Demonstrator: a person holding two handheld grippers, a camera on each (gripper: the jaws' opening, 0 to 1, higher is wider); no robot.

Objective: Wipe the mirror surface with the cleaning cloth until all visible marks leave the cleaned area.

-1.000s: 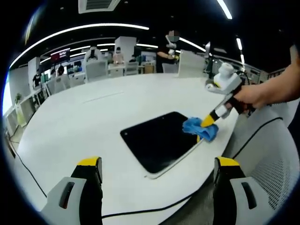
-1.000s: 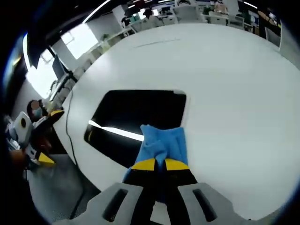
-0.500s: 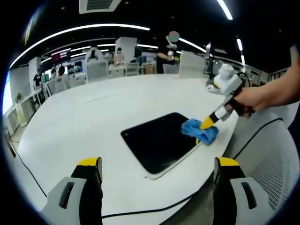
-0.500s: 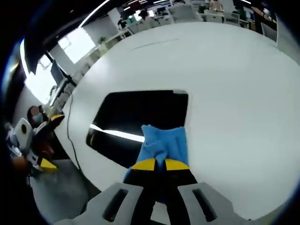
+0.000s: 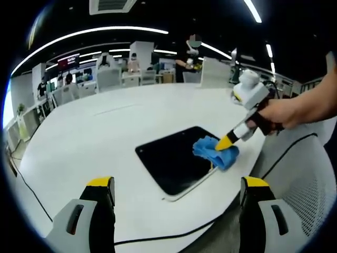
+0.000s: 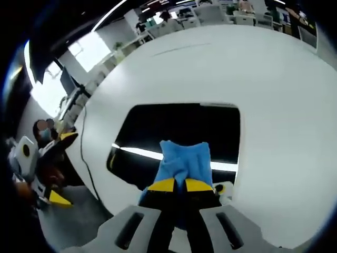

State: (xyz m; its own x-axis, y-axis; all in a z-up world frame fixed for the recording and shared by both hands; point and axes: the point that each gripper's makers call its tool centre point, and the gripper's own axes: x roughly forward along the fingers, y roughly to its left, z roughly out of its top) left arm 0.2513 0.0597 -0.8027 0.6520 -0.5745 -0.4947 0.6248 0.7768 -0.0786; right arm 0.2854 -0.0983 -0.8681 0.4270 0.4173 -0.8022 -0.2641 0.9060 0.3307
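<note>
A dark rectangular mirror [image 5: 176, 161] [image 6: 179, 132] lies flat on the white round table [image 5: 95, 132] [image 6: 274, 84]. A blue cleaning cloth [image 5: 213, 153] [image 6: 183, 163] rests on the mirror's near-right part. My right gripper [image 6: 175, 184] [image 5: 225, 141] is shut on the cloth, held by a person's hand [image 5: 276, 113]. A bright strip of ceiling light reflects in the glass. In the left gripper view my left gripper [image 5: 174, 184] stands open well short of the mirror, nothing between its yellow-tipped fingers [image 5: 100, 184].
A black cable [image 5: 174, 232] runs along the table's near edge. A white mesh chair [image 5: 308, 179] stands to the right. Desks, chairs and people fill the office behind the table. My left gripper [image 6: 47, 174] and a person show at the far left of the right gripper view.
My right gripper has slid the cloth from the mirror's right edge inward over the glass. The left gripper has stayed where it was.
</note>
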